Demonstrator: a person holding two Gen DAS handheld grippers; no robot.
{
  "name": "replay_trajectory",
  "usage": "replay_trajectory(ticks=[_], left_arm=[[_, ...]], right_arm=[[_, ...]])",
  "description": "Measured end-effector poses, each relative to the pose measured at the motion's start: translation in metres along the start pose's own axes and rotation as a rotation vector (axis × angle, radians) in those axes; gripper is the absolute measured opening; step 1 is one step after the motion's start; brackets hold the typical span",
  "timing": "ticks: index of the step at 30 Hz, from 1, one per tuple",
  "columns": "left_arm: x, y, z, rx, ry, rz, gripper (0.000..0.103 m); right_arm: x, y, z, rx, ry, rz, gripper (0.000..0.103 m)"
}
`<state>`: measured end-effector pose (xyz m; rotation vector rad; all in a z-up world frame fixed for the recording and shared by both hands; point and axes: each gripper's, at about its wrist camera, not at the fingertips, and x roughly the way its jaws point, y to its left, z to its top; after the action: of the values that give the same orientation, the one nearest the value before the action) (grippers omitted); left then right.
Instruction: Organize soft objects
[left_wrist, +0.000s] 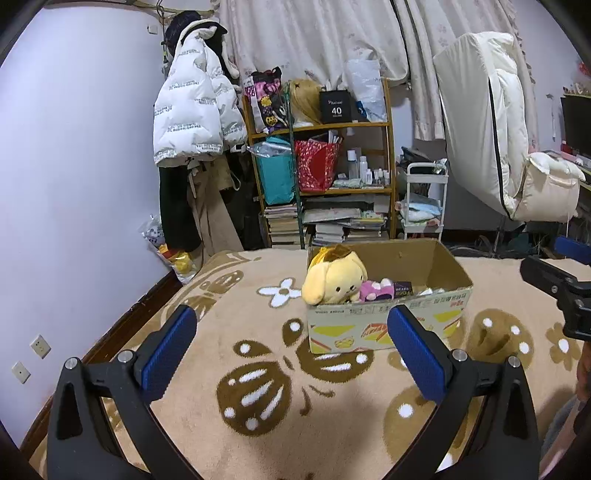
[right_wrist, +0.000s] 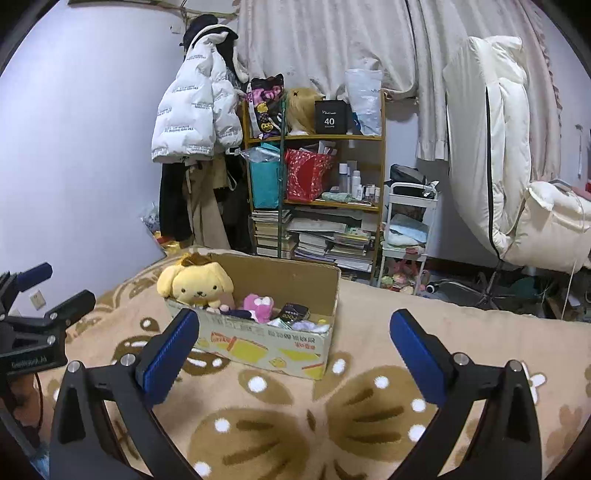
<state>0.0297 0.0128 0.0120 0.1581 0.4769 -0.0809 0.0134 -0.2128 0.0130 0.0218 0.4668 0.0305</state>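
An open cardboard box (left_wrist: 384, 325) stands on the beige patterned blanket (left_wrist: 258, 369); it also shows in the right wrist view (right_wrist: 258, 343). A yellow dog plush (left_wrist: 334, 282) leans at its left end (right_wrist: 195, 286). A pink plush (left_wrist: 375, 290) lies beside it (right_wrist: 260, 306), with a dark small box (right_wrist: 293, 313) and pale soft items (right_wrist: 310, 325). My left gripper (left_wrist: 291, 325) is open and empty, just short of the box. My right gripper (right_wrist: 293, 328) is open and empty, in front of the box.
A wooden shelf (left_wrist: 321, 166) with bags, bottles and stacked books stands behind the bed. A white puffer jacket (left_wrist: 195, 107) hangs at the left. A white cart (left_wrist: 424, 199) and a padded white chair (left_wrist: 509, 147) stand at the right. The right gripper shows at the left view's right edge (left_wrist: 561, 291).
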Motion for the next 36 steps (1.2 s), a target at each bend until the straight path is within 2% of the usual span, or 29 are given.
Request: replay_trajectory(ticks=[3,12,23,36], left_arm=[[0.004,0.0,-0.001,0.0,0.015,-0.018,0.102],[0.011,-0.01,-0.004,0.032,0.005,-0.011,0.102],[0.018,-0.004,-0.005,-0.016,0.018,-0.025,0.102],[0.019,-0.005,-0.005,-0.01,0.026,-0.027,0.102]], right_arm=[[0.0,-0.002,-0.005,0.0,-0.009,-0.008,0.103],[0.004,-0.007,-0.009,0.031,-0.001,0.002,0.103],[0.011,-0.01,-0.013,0.06,0.009,-0.011,0.103],[0.013,-0.011,-0.015,0.069,0.013,-0.019,0.103]])
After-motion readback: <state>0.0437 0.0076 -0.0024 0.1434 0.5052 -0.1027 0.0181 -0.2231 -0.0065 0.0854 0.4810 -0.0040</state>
